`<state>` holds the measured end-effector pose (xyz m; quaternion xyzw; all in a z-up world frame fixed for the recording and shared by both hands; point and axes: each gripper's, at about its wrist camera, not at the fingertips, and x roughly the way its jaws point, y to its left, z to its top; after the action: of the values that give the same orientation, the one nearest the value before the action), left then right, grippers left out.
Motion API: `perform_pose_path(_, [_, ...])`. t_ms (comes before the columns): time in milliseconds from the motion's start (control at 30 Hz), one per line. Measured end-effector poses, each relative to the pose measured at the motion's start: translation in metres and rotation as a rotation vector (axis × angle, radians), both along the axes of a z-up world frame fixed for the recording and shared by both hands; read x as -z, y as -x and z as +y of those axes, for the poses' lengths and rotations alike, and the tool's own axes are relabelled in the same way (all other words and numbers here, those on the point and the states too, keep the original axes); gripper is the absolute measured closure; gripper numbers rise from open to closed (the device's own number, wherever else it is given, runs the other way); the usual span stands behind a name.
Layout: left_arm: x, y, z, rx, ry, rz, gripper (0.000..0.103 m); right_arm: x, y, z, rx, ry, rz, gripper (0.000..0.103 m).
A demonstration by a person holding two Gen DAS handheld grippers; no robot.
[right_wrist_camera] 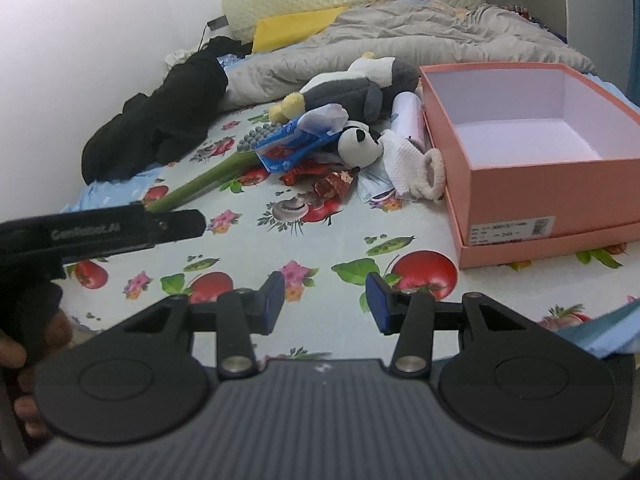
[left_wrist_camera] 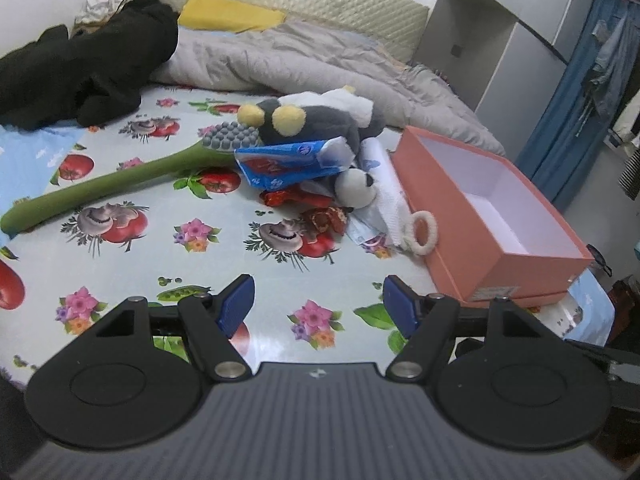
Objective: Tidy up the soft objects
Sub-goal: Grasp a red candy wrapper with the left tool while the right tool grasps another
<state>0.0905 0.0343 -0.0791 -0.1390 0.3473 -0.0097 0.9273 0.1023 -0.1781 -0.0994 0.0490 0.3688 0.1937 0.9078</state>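
Observation:
A pile of soft things lies mid-bed: a grey and white plush penguin (left_wrist_camera: 320,118) (right_wrist_camera: 352,84), a small panda plush (left_wrist_camera: 356,190) (right_wrist_camera: 358,142), a blue tissue pack (left_wrist_camera: 288,160) (right_wrist_camera: 290,146), red wrappers (left_wrist_camera: 320,216) (right_wrist_camera: 332,180), a white cloth with a ring (left_wrist_camera: 424,228) (right_wrist_camera: 430,172) and a green long-handled brush (left_wrist_camera: 120,180) (right_wrist_camera: 208,176). An open, empty pink box (left_wrist_camera: 452,248) (right_wrist_camera: 520,192) stands to the right. My left gripper (left_wrist_camera: 318,304) is open and empty, short of the pile. My right gripper (right_wrist_camera: 326,300) is open and empty, in front of the box.
The bed has a fruit-print sheet (left_wrist_camera: 200,280) (right_wrist_camera: 320,240). Black clothing (left_wrist_camera: 88,64) (right_wrist_camera: 160,120) lies at the back left, a grey quilt (left_wrist_camera: 300,64) (right_wrist_camera: 380,40) and a yellow pillow (left_wrist_camera: 228,14) behind. The left gripper's body (right_wrist_camera: 100,232) shows at the right wrist view's left edge.

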Motion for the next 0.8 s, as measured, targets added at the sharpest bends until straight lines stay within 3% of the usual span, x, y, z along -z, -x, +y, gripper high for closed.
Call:
perform_pose_path(567, [0.064,-0.126,0.027,-0.033,0.014,0.076,0.028,0.045,-0.106,0.033,-0.031,0.009,0.020,0.055])
perform_pose_path(600, [0.067,-0.133,0.029,-0.035,0.018,0.078,0.028,0.048,-0.111,0.034,-0.034,0.007,0.026,0.054])
perform_pose_path(667, [0.073,-0.146,0.032,-0.040,0.024,0.082,0.028,0.055,-0.123,0.038,-0.039,0.008,0.036,0.040])
perform_pose_path(800, [0.086,-0.173,0.038,-0.033,0.010,0.103,0.028,0.065,-0.144,0.047,-0.056,0.026,0.035,0.035])
